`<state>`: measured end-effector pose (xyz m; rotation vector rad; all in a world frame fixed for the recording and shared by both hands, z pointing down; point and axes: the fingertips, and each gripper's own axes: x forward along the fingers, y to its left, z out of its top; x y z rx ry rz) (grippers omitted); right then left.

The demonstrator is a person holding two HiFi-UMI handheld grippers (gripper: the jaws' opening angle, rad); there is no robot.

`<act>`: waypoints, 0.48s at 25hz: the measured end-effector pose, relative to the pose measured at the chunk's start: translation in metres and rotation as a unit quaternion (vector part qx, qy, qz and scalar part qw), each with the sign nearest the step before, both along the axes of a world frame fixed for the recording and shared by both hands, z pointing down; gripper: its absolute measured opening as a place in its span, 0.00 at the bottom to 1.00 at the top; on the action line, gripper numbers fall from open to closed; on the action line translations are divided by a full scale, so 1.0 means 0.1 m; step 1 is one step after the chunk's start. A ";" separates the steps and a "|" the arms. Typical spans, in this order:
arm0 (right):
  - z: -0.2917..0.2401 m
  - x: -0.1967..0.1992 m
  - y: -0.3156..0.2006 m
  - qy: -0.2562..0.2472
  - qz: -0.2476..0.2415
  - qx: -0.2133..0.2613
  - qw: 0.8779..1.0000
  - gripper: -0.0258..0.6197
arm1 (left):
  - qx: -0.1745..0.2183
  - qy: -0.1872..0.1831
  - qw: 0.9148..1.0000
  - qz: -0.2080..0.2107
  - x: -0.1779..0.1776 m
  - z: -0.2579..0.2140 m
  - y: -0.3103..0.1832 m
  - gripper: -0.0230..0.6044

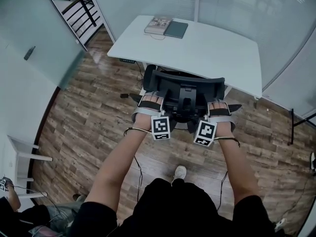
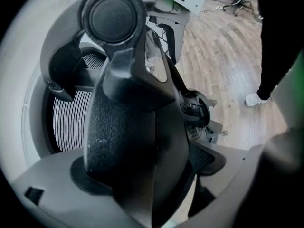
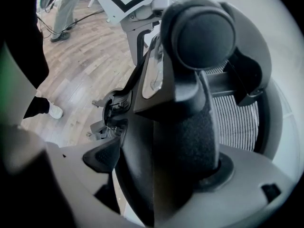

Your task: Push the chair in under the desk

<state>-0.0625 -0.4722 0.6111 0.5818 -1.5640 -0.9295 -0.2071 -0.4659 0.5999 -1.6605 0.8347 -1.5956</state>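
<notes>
A black mesh-backed office chair (image 1: 185, 90) stands with its seat partly under the white desk (image 1: 212, 48), its back toward me. My left gripper (image 1: 150, 102) is clamped on the left side of the backrest top and my right gripper (image 1: 218, 108) on the right side. In the left gripper view a black textured pad (image 2: 114, 141) presses against the backrest's dark frame (image 2: 175, 141), with mesh (image 2: 71, 122) behind. The right gripper view mirrors this: its pad (image 3: 194, 141) lies on the frame (image 3: 137, 151).
A book (image 1: 158, 24) and a dark flat case (image 1: 176, 29) lie at the desk's far left corner. Glass walls close in behind and to the right of the desk. A white stool (image 1: 22, 157) stands at the left. My shoe (image 1: 180, 172) is on the wooden floor.
</notes>
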 end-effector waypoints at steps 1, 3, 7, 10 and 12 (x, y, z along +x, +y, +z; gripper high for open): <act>0.00 -0.02 -0.02 0.000 0.002 -0.002 1.000 0.76 | 0.001 0.000 1.000 0.001 -0.02 0.00 -0.03 0.82; 0.01 -0.05 -0.04 0.001 0.007 -0.004 1.000 0.76 | -0.001 0.001 1.000 0.004 -0.05 0.00 -0.07 0.82; -0.02 -0.10 -0.13 0.000 0.019 0.007 1.000 0.77 | 0.002 0.003 1.000 0.016 -0.10 -0.01 -0.18 0.82; 0.00 -0.17 -0.24 -0.001 0.031 0.001 1.000 0.76 | -0.002 0.001 1.000 0.026 -0.17 -0.01 -0.31 0.82; 0.04 -0.20 -0.28 0.000 0.038 -0.011 0.999 0.76 | -0.010 0.000 0.999 0.033 -0.21 0.03 -0.37 0.82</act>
